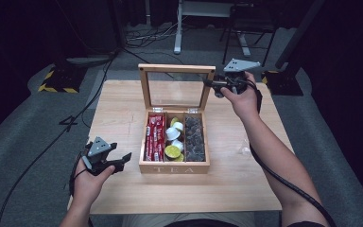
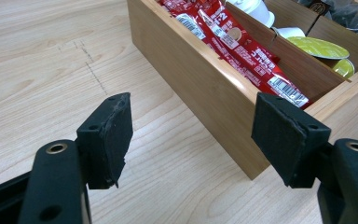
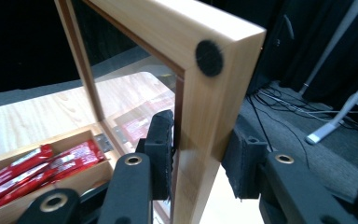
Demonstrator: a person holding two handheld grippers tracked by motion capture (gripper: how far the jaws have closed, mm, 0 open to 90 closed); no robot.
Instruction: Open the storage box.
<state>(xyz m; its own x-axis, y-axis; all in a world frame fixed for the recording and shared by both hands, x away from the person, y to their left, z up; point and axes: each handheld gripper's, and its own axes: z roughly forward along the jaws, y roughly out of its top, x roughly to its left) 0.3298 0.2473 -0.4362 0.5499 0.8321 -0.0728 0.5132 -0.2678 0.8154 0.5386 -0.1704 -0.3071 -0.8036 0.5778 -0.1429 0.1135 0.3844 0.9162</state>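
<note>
Fingers [image 3: 161, 154] of the right gripper [image 1: 217, 87] pinch the lid [image 1: 177, 87], which stands upright. Left gripper [image 1: 123, 161] fingers gape empty near the tabletop's [image 1: 246, 189] front-left corner. Closing the tea box [image 1: 175, 166] seems left.

Left gripper [image 1: 123, 160] jaws apart; right gripper [image 1: 209, 83] jaws clamped.

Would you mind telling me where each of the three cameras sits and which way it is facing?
High view: above the person's side, looking forward and down on the table and open tea box; both forearms and hands show.
Left gripper view: rides the left tongs, open, facing the box's front corner and red sachets.
Right gripper view: rides the right tongs, closed on the raised lid frame.
Shared: box and sachets appear in all three.
</note>
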